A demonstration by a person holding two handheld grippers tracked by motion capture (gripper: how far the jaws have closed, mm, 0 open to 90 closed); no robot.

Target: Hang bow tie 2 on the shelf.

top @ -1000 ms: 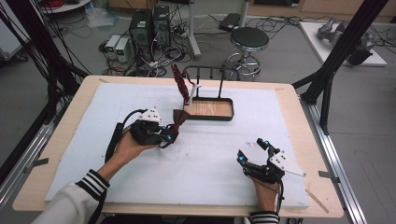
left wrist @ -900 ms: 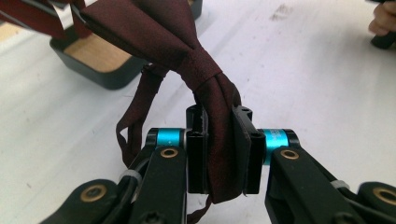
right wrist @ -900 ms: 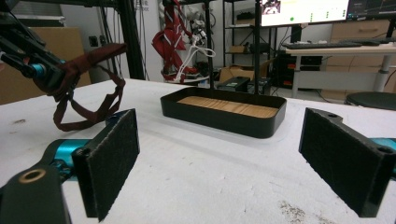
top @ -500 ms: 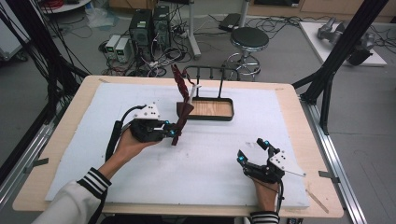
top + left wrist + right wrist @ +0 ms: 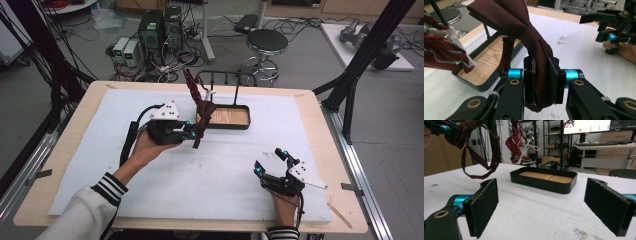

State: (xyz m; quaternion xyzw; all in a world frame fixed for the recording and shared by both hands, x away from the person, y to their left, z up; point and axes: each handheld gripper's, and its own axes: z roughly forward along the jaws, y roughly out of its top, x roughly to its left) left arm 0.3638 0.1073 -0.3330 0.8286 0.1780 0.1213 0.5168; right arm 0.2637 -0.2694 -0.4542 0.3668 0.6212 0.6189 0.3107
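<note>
Over on the left side of the mat (image 5: 100, 150), my left claw (image 5: 192, 134) is clamped down on a dark red bow tie (image 5: 534, 42). In the left gripper view you can see the pads squeezing one wing of it flat, with the knot sitting just above the jaws and the other wing sticking up and away toward the top. The neck strap (image 5: 477, 160) hangs off it in a loop, clear of the mat, which shows up nicely in the right gripper view. The claw is lifted off the mat, just beside the near left corner of the tray (image 5: 245, 126). That tray is black with a wooden floor and sits around the middle of the table toward the far edge, with thin black posts rising from its back side. A second tie (image 5: 194, 86), red with pale stripes, hangs from the rack (image 5: 235, 80) there, with a white tag or clip on it, right above where my bow tie is. Moving right, my right claw (image 5: 270, 161) rests down on the mat near the front edge, well apart from the tray, jaws spread wide with nothing between the pads, pointing back toward the tray.
</note>
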